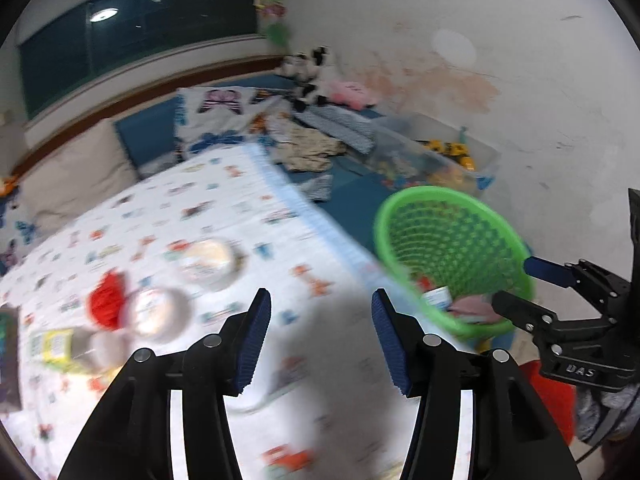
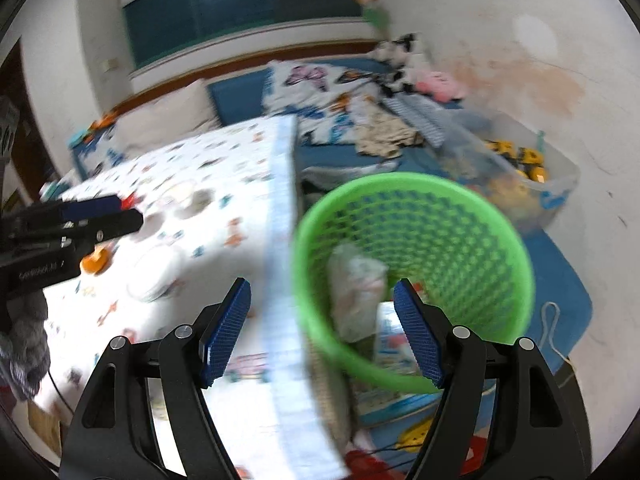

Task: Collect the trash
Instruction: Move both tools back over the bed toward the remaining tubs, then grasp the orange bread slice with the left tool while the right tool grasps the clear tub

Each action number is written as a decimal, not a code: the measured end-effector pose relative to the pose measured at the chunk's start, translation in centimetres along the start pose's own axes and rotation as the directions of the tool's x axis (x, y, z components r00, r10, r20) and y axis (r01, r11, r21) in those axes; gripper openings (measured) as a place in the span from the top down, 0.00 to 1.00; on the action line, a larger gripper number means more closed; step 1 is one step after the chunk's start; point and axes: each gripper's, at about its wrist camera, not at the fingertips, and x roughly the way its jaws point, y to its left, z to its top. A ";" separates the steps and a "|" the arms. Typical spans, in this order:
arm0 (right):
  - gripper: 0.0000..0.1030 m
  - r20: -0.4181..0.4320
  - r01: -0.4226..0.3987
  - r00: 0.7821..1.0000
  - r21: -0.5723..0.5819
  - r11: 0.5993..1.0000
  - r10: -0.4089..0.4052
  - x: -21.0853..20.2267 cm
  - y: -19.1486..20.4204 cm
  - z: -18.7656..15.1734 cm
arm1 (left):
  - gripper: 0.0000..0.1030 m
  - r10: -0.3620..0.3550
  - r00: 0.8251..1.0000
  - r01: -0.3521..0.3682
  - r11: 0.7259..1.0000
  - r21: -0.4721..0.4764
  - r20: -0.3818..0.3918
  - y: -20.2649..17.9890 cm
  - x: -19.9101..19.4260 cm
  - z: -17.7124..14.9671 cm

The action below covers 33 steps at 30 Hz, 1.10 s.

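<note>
left gripper point(image 1: 321, 300) jaws apart, empty, over patterned bed sheet point(image 1: 224, 200) | right gripper point(image 2: 322, 294) jaws apart, empty, at sheet edge | one green basket point(image 2: 460, 216) beside edge, trash inside | two clear cups point(image 1: 160, 312) near left edge

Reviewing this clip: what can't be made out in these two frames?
- Left wrist view: the round containers and red item on the printed cloth are motion-blurred; labels unreadable.
- Left wrist view: green basket contents partly hidden by its rim.
- Right wrist view: the crumpled pale item in the basket is too blurred to identify.
</note>
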 end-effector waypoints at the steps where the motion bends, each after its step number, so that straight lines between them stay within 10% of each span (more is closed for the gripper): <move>1: 0.28 -0.007 -0.014 1.000 -0.014 1.000 0.014 0.3 1.0 -0.1 | 0.50 0.027 1.000 -0.027 1.000 -0.012 -0.005 1.1 -0.4 -0.6; 13: 0.28 -0.108 -0.182 0.980 -0.125 0.975 0.169 4.2 11.5 -0.8 | 0.50 0.246 0.962 -0.262 0.954 -0.143 -0.119 12.8 -1.4 -7.0; 33: 0.17 -0.248 -0.220 0.953 -0.162 0.962 0.176 12.8 18.4 -1.1 | 0.61 0.155 0.965 -0.207 0.945 -0.252 -0.211 17.6 2.2 -10.0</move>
